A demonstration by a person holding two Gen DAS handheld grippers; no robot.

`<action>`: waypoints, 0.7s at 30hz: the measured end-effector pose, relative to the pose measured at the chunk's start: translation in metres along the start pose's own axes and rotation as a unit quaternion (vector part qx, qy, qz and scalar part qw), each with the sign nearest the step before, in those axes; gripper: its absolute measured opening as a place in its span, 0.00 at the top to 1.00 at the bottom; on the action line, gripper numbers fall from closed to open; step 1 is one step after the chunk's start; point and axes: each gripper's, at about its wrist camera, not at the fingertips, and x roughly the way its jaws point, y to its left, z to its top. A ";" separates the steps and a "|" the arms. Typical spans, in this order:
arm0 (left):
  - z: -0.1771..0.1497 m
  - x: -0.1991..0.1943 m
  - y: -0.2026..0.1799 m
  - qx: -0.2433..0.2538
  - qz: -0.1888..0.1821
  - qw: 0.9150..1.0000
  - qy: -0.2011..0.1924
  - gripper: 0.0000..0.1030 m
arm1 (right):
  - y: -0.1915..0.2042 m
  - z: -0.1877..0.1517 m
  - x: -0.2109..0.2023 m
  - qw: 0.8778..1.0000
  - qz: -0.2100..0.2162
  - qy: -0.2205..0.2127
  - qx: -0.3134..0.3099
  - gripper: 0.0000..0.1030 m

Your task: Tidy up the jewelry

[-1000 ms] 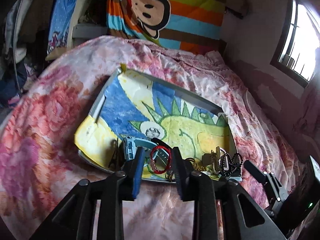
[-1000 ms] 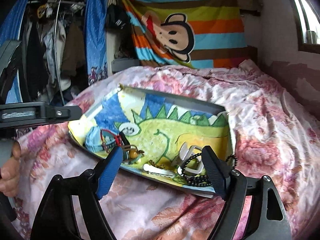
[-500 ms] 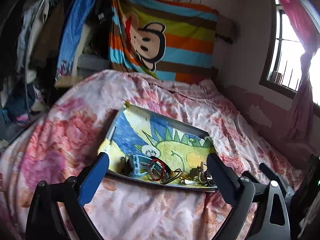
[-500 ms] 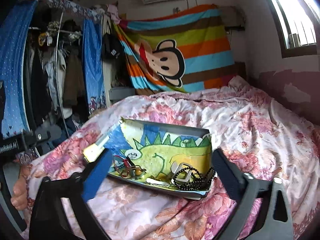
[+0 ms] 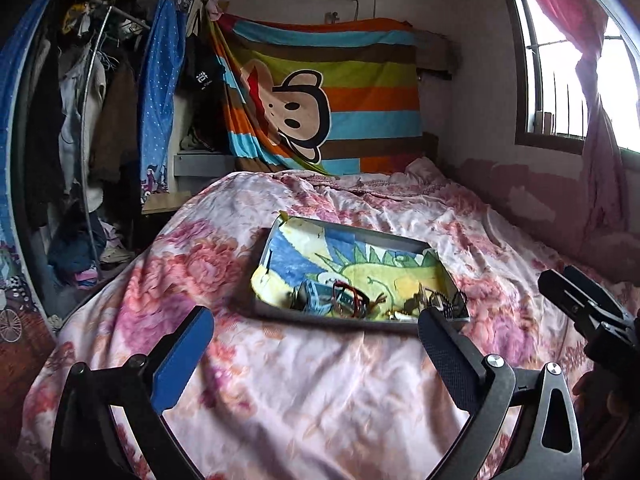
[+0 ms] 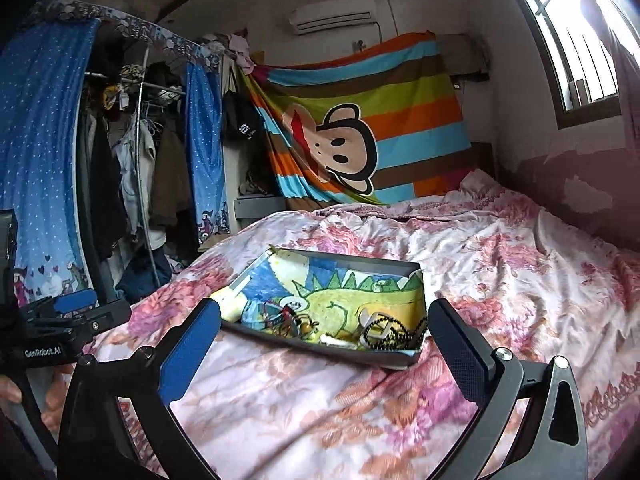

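Far left: open wardrobe with hanging clothes (image 5: pixel 80 120) behind a blue white-dotted curtain (image 6: pixel 36 160). Next to it, a striped cloth with a cartoon monkey face (image 5: pixel 320 96) hangs on the back wall, white air-conditioner unit (image 6: pixel 334 18) above it.

Left gripper (image 5: pixel 316 344): black frame, fingers spread fully apart, nothing between them, hovering over bare quilt short of the tray. Its left finger pad is blue (image 5: pixel 184 360), the right one black and textured. In the right wrist view the same gripper sits at the left edge (image 6: pixel 76 312), with part of a hand (image 6: pixel 52 396) under it.

Centre: shallow grey rectangular tray lined with a crayon dinosaur drawing (image 5: pixel 348 248) lies on the bed's pink floral quilt (image 5: pixel 280 400). All jewelry is inside the tray, bunched along its near edge. Left cluster: red beaded bracelet (image 5: pixel 350 294) beside a blue-strapped watch (image 5: pixel 312 298), touching or overlapping; exact contact is not resolvable. Right cluster: black bead string (image 6: pixel 396 334) draped around a white clip-like piece (image 6: pixel 374 322) in the near right corner.

Right gripper (image 6: pixel 324 340): fingers also wide open, empty, framing the tray's near edge from short of it, not touching. Its tip shows at the right edge of the left wrist view (image 5: pixel 580 304).

Far right: barred window (image 5: pixel 560 80) with a pink curtain (image 5: pixel 600 140).
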 end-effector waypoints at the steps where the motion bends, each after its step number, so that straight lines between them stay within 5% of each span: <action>1: -0.003 -0.006 0.001 0.001 0.001 1.000 0.000 0.00 | 0.002 -0.003 -0.007 1.000 0.001 -0.001 -0.003 0.01; 11: -0.030 -0.040 0.007 0.008 0.014 1.000 0.004 0.00 | 0.012 -0.019 -0.048 1.000 0.005 0.006 -0.012 0.01; 21: -0.050 -0.055 0.002 0.024 0.020 0.999 0.019 0.00 | 0.005 -0.037 -0.041 0.999 -0.003 0.041 0.005 0.01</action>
